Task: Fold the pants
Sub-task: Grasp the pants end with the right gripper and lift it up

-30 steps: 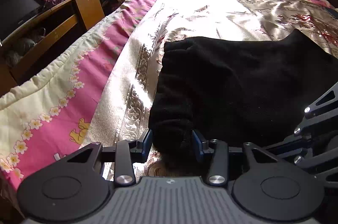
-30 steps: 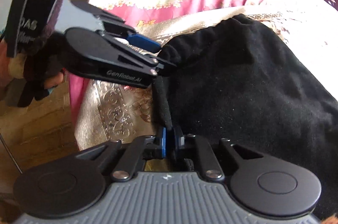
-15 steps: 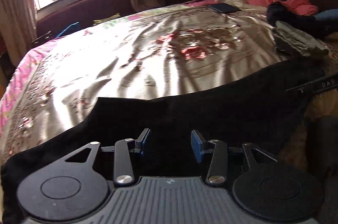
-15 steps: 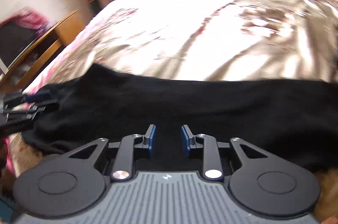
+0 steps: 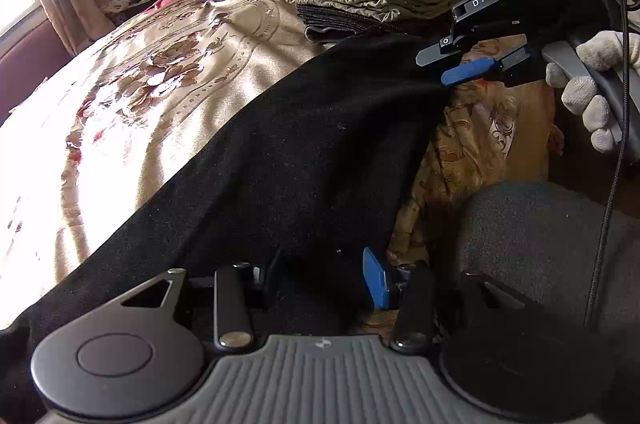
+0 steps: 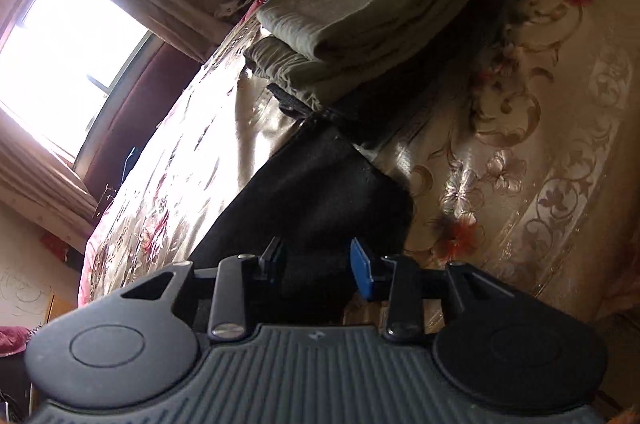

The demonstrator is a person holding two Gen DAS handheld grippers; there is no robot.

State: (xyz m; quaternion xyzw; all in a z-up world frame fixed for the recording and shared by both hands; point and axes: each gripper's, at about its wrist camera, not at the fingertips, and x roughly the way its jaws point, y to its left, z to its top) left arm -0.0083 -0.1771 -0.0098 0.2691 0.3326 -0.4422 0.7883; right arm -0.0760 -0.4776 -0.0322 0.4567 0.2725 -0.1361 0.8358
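Floral bedspread (image 5: 168, 72) by sunlit window (image 6: 60, 56), black pants (image 5: 304, 152) outstretched, both grippers' fingers spread around cloth

you can read one clear label: "das", in pale capitals, on the black upper arm of your right gripper (image 5: 472, 70), seen from the left wrist view. just below it, on the same gripper's dark side plate, sits a small white mark that looks like "0", too small to be sure. the right wrist view gives you no readable text, and the small emblems on the grey housings are not legible
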